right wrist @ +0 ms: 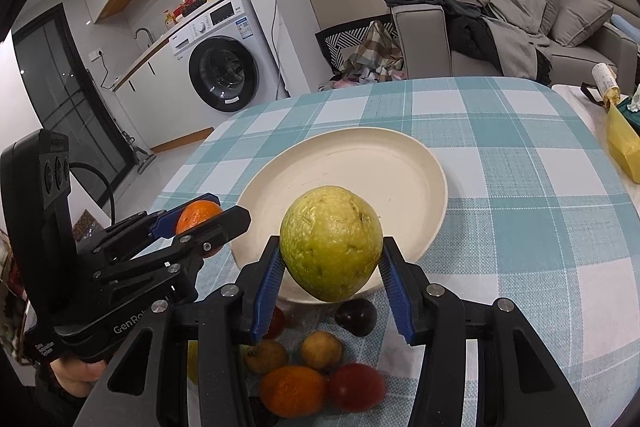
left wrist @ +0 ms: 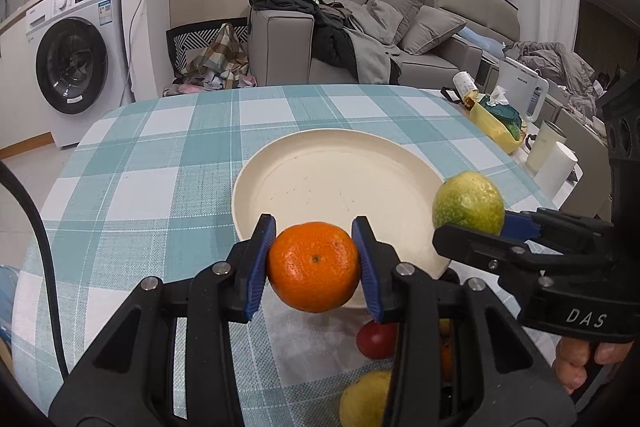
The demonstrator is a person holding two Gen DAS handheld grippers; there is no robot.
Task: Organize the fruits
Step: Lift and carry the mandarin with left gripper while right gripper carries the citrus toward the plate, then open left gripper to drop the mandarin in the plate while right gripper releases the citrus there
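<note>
Left wrist view: left gripper [left wrist: 314,259], blue pads clamped on an orange [left wrist: 313,265] held above the near rim of the cream plate [left wrist: 340,183]; checked tablecloth [left wrist: 160,155] beneath.

Right wrist view: right gripper [right wrist: 330,267], pads pressing a green-yellow fruit [right wrist: 330,242] over the plate's near edge; loose small fruits [right wrist: 320,351] on the cloth below.

Both wrist views close, angled down over table; shared: plate [left wrist: 340,179] [right wrist: 360,163], sofa beyond.
</note>
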